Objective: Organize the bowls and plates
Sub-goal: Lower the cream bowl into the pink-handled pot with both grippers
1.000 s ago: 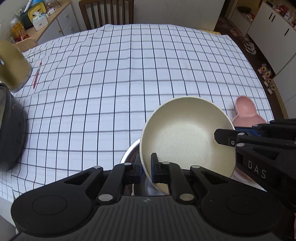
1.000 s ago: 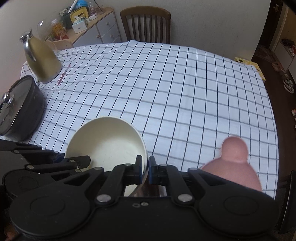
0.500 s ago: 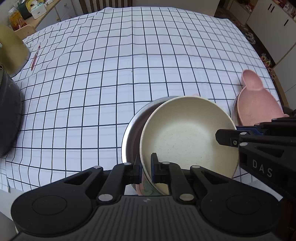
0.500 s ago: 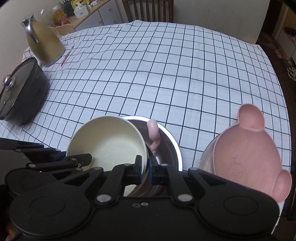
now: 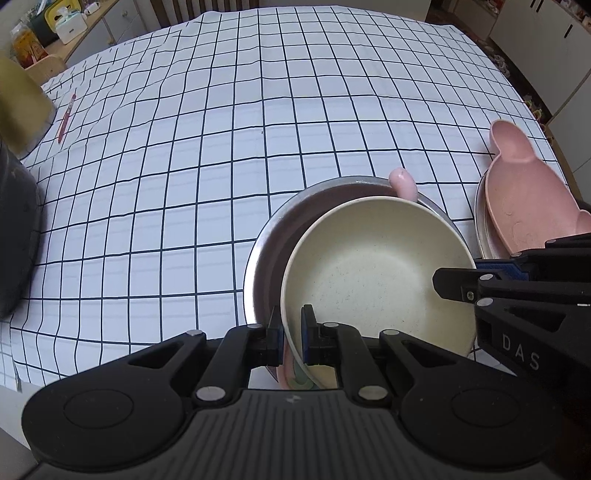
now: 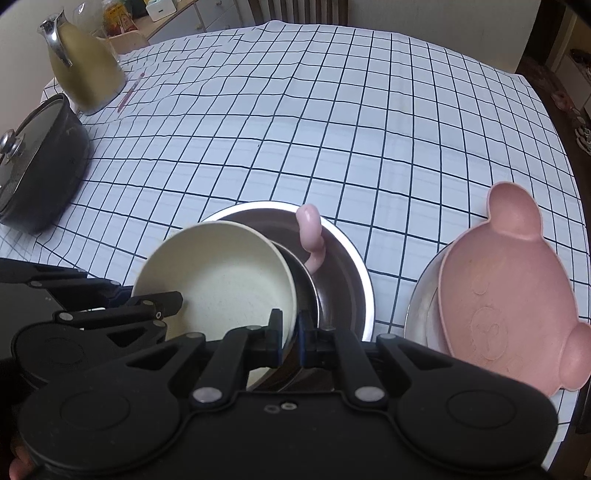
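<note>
The left gripper (image 5: 292, 334) and right gripper (image 6: 290, 338) each pinch the cream bowl's (image 5: 373, 273) near rim between 2 fingers.

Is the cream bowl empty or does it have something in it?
Empty: the cream bowl shows only its bare speckled inside in both wrist views.

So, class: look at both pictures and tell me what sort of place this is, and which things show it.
Most likely a home dining room or kitchen. A table in a checked cloth holds bowls, a lidded pot and a jug; a wooden chair and a sideboard stand behind it.
</note>
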The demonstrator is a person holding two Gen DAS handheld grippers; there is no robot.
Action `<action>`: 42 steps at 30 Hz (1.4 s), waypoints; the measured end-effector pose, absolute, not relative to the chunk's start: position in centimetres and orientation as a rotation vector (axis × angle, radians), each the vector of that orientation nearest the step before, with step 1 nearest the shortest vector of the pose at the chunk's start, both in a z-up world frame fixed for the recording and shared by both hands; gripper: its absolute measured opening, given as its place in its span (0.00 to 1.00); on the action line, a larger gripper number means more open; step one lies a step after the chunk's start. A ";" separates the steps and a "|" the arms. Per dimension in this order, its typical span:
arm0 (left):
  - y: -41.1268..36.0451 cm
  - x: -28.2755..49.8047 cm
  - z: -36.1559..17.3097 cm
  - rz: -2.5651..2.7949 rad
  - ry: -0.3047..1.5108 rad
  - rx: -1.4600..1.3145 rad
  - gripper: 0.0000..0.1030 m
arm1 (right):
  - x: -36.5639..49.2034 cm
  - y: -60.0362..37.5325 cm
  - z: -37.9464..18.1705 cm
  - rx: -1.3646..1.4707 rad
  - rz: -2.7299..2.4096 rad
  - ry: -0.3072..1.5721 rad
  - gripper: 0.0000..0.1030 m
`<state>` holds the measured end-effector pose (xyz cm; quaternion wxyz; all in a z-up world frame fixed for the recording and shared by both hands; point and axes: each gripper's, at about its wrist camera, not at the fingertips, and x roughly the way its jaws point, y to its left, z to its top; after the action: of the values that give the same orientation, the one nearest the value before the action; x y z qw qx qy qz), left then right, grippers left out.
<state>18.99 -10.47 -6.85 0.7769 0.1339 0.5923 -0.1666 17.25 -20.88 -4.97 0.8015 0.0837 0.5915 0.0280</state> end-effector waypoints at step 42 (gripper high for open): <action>-7.7 19.7 -7.1 -0.410 1.239 0.189 0.08 | 16.9 -21.3 -3.6 0.214 0.078 1.214 0.30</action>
<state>19.72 -7.66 -7.07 0.7905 0.0877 0.5754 -0.1906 16.85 -21.29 -3.60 0.8154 0.1004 0.5690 0.0367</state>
